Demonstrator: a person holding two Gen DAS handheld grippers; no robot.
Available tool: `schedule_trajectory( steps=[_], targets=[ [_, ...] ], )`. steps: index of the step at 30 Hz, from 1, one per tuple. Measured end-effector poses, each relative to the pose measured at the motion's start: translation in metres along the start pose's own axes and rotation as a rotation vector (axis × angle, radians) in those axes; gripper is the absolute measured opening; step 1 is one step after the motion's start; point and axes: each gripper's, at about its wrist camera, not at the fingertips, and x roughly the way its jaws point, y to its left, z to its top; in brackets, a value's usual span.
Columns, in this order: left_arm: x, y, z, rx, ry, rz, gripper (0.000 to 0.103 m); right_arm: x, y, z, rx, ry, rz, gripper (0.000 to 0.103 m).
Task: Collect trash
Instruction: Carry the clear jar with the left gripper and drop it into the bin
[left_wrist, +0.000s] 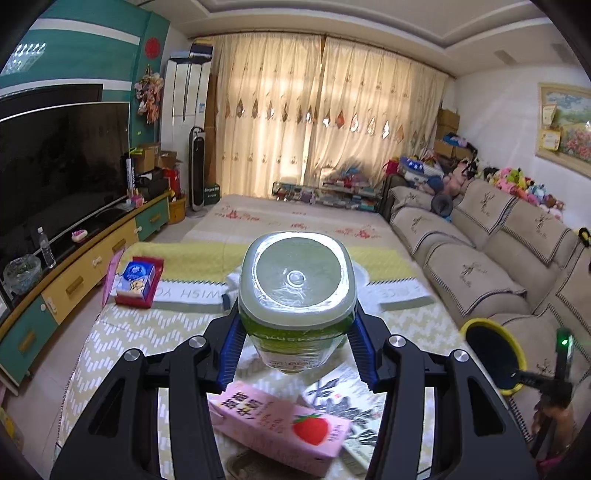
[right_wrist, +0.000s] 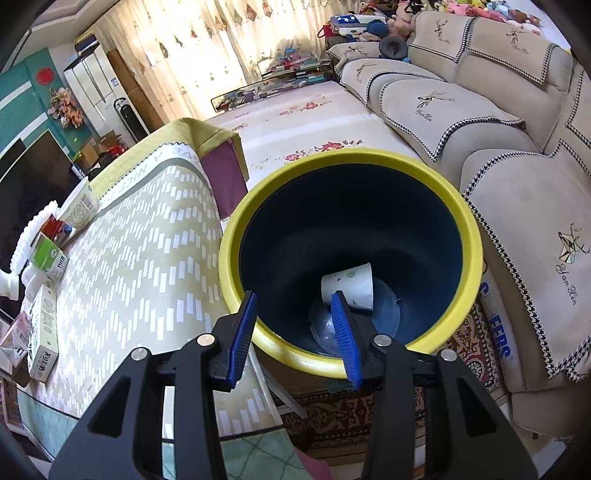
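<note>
Bottle, clear plastic with green label (left_wrist: 297, 295), clamped mid-body in my left gripper (left_wrist: 295, 347): light, slippery, crushable. Right gripper (right_wrist: 295, 332) half-open, empty, over yellow-rimmed bin (right_wrist: 369, 158).

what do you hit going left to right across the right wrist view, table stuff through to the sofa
white box with printed text → green carton → patterned tablecloth → yellow-rimmed bin with a paper cup inside → beige sofa

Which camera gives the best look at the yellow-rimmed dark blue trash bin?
The right wrist view: the yellow-rimmed dark blue trash bin fills the middle, open, with a white paper cup lying inside. The left wrist view shows only its small rim at the right edge, beside the sofa.
</note>
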Motion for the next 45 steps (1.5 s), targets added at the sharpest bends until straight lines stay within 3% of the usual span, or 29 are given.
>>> schedule_trajectory(
  steps=[5, 12, 20, 25, 33, 39, 45],
  targets=[
    [-0.02, -0.026, 0.01, 0.018, -0.012, -0.056, 0.051, -0.009, -0.009, 0.0, 0.02, -0.026, 0.003, 0.041],
    [-0.029, -0.092, 0.016, 0.098, -0.002, -0.187, 0.051, -0.03, -0.03, -0.005, 0.053, -0.082, -0.024, 0.043],
    [0.005, -0.2, 0.007, 0.199, 0.094, -0.387, 0.051, -0.049, -0.064, -0.011, 0.121, -0.128, -0.049, 0.044],
    [0.044, -0.268, -0.013, 0.251, 0.16, -0.472, 0.051, -0.056, -0.089, -0.018, 0.172, -0.138, -0.065, 0.044],
    [0.116, -0.365, -0.053, 0.302, 0.292, -0.559, 0.051, -0.058, -0.109, -0.021, 0.211, -0.14, -0.071, 0.044],
    [0.17, -0.428, -0.089, 0.36, 0.367, -0.536, 0.051, -0.057, -0.114, -0.022, 0.223, -0.135, -0.07, 0.047],
    [0.199, -0.441, -0.111, 0.343, 0.448, -0.522, 0.052, -0.059, -0.115, -0.023, 0.227, -0.136, -0.072, 0.051]
  ],
)
